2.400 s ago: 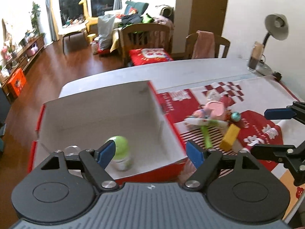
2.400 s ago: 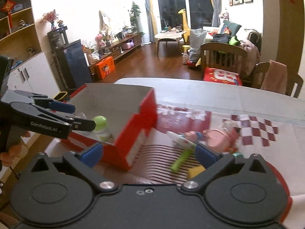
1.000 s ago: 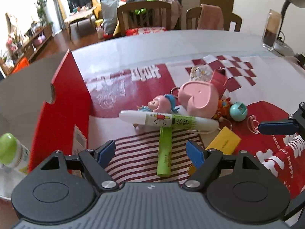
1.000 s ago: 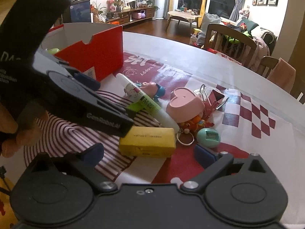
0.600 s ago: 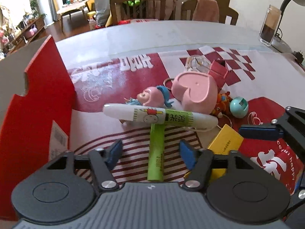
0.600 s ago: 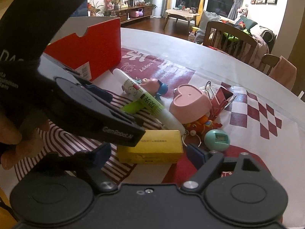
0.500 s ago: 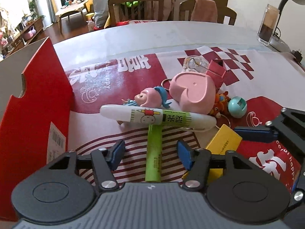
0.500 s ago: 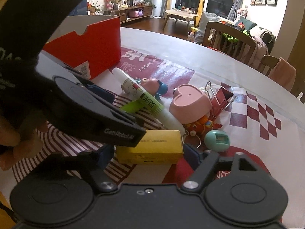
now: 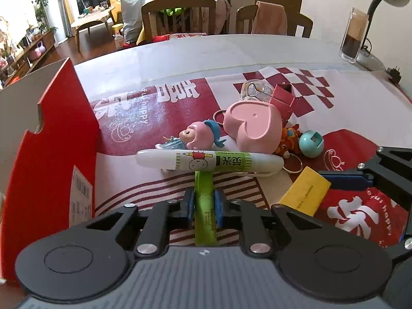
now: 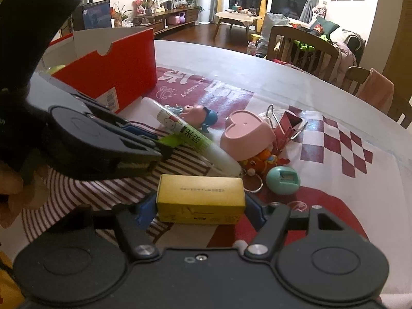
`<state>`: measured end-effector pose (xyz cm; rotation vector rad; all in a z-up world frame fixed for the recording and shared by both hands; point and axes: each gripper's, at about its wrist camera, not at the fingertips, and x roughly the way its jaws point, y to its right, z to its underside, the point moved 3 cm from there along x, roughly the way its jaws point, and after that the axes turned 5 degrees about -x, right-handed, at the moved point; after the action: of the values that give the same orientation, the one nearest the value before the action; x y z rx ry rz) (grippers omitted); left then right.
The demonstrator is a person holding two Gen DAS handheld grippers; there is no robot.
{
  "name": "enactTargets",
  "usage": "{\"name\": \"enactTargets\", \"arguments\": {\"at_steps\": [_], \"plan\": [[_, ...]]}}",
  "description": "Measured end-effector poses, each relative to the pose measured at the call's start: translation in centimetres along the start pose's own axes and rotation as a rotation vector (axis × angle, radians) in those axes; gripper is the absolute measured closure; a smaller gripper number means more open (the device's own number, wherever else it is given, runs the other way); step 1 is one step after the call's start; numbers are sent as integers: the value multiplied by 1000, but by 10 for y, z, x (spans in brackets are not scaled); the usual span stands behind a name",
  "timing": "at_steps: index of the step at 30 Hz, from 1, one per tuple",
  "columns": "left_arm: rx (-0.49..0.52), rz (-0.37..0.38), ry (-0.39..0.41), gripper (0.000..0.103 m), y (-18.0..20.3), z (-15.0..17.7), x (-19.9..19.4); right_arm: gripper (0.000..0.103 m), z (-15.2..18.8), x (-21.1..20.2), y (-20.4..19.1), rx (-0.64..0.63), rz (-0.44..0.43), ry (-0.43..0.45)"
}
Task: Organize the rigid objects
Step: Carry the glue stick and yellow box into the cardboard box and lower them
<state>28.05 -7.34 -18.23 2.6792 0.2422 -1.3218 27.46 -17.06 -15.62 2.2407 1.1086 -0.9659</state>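
- Red cardboard box [image 9: 59, 139]: stood at the far left of the table, open at the top, its side wall notched and labelled.
- Left gripper [image 9: 203, 206]: closed on the green stick [image 9: 204, 206], both blue pads pressed to its sides; the stick's far end is tucked under the white glue pen [image 9: 208, 161].
- White glue pen: laid crosswise on the printed tablecloth [image 9: 164, 103], beside the pink figurine [image 9: 198, 136].
- Pink heart-shaped container [image 9: 253, 126]: lain on its side, just behind the pen; a pink binder clip [image 9: 283, 97] is seen behind it.
- Yellow box [image 10: 200, 202]: gripped endwise by the right gripper [image 10: 200, 211], one blue pad at each short end.
- Teal round item [image 10: 283, 180]: placed right of the yellow box, near a small orange toy [image 10: 260, 161].
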Motion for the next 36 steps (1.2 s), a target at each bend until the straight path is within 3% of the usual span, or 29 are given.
{"name": "enactTargets", "arguments": {"at_steps": [15,26,36], "plan": [[-92,103,22,87,-19,9,-62,33,-12,-55,-12,42,0,16],[-99,146,97,87,-40,-2,-125,33,-50,-96,-36,50,3,61],[-98,158,169,87,-79,-13,-167,33,-93,-108,-75,4,-2,115]]}}
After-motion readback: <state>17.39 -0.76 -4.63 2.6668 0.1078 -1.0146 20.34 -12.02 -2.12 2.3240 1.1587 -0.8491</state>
